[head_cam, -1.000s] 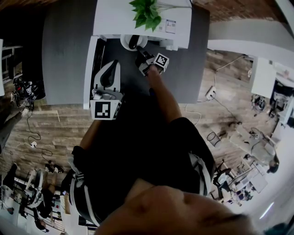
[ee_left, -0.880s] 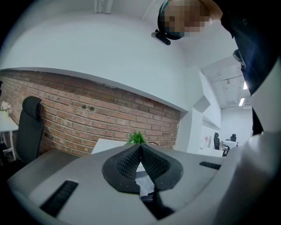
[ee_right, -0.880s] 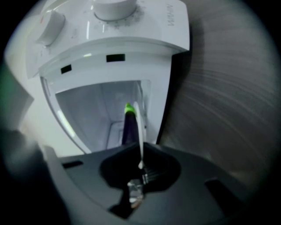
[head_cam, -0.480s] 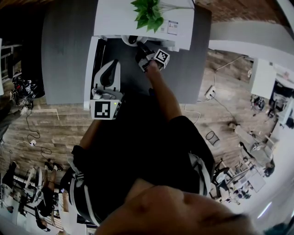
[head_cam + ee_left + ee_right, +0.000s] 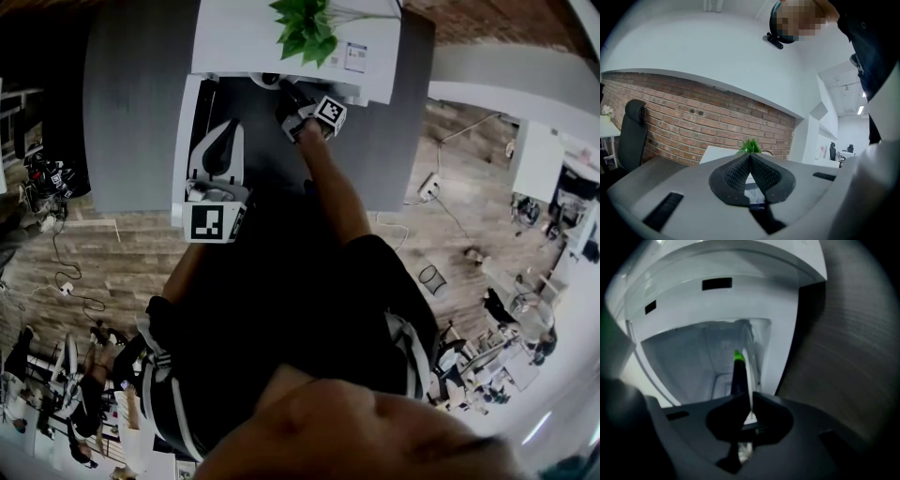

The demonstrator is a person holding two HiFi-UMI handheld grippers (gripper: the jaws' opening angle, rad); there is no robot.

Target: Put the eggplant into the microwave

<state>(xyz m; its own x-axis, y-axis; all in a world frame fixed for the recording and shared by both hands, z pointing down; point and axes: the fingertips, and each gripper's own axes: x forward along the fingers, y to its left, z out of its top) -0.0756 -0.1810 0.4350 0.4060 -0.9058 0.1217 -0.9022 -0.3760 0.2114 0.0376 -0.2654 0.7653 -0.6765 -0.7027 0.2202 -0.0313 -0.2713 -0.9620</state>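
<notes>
Grey counter (image 5: 141, 112) across the upper part of the head view, bearing a white microwave (image 5: 281, 42) at upper centre, door (image 5: 186, 131) swung open to the left, leafy plant (image 5: 302, 26) on top. Left claw (image 5: 750, 158) pressed together on nothing, held just beside the door at left centre. Right claw (image 5: 747, 401) at the cavity mouth, rolled on its side and clamped on the thin rim of a white plate (image 5: 749, 373), seen edge-on at the centre of the right gripper view. Eggplant (image 5: 737, 378) lying along that plate, green stem end pointing into the cavity, by appearance not yet fully inside. Step in hand, apparently: sliding plate and load inward. Best done level and slowly, rim kept off the cavity wall, so as not to roll the eggplant off. Release only after setting the plate flat on the cavity floor.
</notes>
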